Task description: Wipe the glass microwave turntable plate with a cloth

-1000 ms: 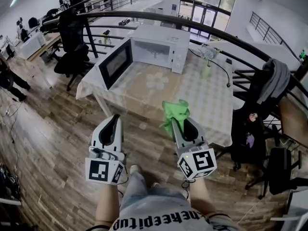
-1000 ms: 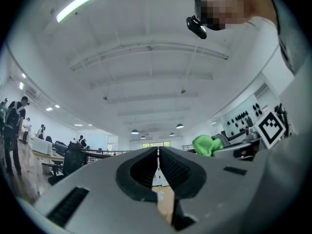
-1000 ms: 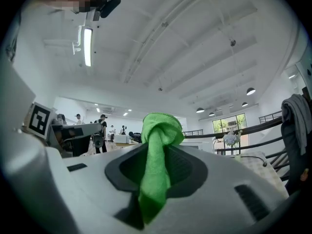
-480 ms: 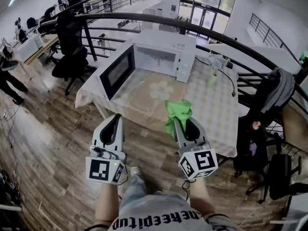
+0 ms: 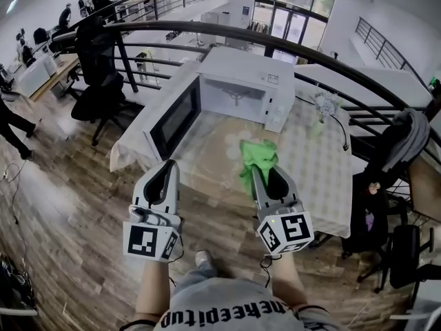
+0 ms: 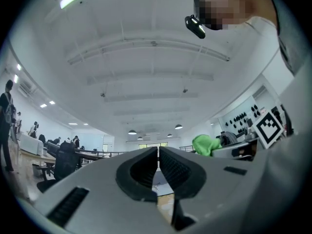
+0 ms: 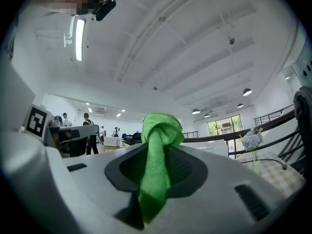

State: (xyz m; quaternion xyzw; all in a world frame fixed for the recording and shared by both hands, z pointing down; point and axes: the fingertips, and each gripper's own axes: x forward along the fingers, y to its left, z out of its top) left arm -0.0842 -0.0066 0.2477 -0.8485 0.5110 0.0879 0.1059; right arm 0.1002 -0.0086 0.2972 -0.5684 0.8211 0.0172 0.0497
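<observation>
R gripper clamps green cloth, L gripper closed, empty; microwave nearer than 1 s ago.

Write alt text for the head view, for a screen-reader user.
Seen from above, a person holds two grippers: the right gripper is shut on a green cloth, the left gripper shut and empty. Ahead, a white microwave stands on a table with its door swung open.

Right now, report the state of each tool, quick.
Left tool: closed, nothing between its jaws.
Right tool: closed on the green cloth.
</observation>
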